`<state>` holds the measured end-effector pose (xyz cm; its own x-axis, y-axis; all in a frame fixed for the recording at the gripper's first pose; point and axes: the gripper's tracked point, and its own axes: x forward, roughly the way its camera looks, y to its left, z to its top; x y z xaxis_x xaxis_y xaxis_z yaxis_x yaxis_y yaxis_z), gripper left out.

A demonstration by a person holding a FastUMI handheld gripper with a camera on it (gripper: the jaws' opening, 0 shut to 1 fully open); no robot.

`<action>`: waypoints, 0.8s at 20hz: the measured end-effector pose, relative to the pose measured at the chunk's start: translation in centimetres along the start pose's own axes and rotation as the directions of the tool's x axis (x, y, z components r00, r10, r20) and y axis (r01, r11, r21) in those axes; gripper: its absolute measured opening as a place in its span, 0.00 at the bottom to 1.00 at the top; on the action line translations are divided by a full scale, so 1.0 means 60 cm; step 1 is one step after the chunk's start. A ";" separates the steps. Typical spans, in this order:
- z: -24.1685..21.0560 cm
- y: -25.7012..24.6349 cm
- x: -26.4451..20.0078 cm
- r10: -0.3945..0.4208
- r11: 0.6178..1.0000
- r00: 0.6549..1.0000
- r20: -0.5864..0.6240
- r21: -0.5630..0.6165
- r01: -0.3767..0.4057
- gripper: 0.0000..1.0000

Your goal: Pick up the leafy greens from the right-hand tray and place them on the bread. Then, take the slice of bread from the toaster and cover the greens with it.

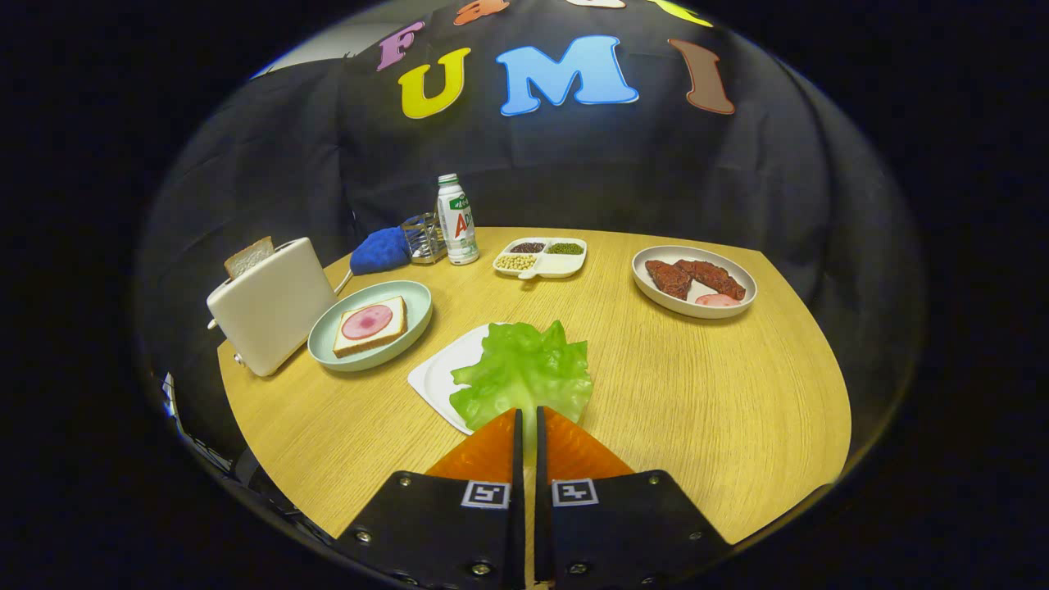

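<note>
A light green lettuce leaf (524, 369) is pinched at its near edge between my two fingers, so my gripper (529, 414) is shut on it. The leaf hangs over the right part of a white square tray (438, 377). To the left, beyond the tray, a pale green plate (414, 307) holds a slice of bread (392, 332) topped with a round of pink ham (366, 321). Further left stands a cream toaster (274, 307) with another bread slice (248, 256) sticking up from its slot.
At the back of the round wooden table (697, 393) stand a white drink bottle (456, 220), a blue mitt (379, 250), a small clear holder (424, 237) and a divided dish of beans (541, 256). A plate of meat (693, 280) sits at the right.
</note>
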<state>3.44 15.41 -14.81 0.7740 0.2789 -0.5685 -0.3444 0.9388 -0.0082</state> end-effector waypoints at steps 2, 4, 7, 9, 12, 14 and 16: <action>0.015 0.013 -0.005 0.020 1.000 1.000 0.016 0.013 -0.021 0.05; 0.033 0.012 -0.011 0.007 1.000 0.999 0.050 -0.004 -0.007 0.05; 0.049 0.036 -0.021 0.022 1.000 0.996 0.087 -0.008 -0.022 0.05; 0.059 0.052 -0.026 0.040 0.999 0.994 0.102 -0.005 -0.039 0.05; 0.073 0.068 -0.028 0.042 0.999 0.992 0.117 -0.025 -0.039 0.05; 0.084 0.084 -0.029 0.044 0.999 0.990 0.134 -0.036 -0.040 0.05; 0.093 0.103 -0.030 0.054 0.998 0.987 0.151 -0.051 -0.047 0.05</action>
<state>2.89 21.83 -9.27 0.8258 0.3564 -0.4370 -0.4066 0.9133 -0.0236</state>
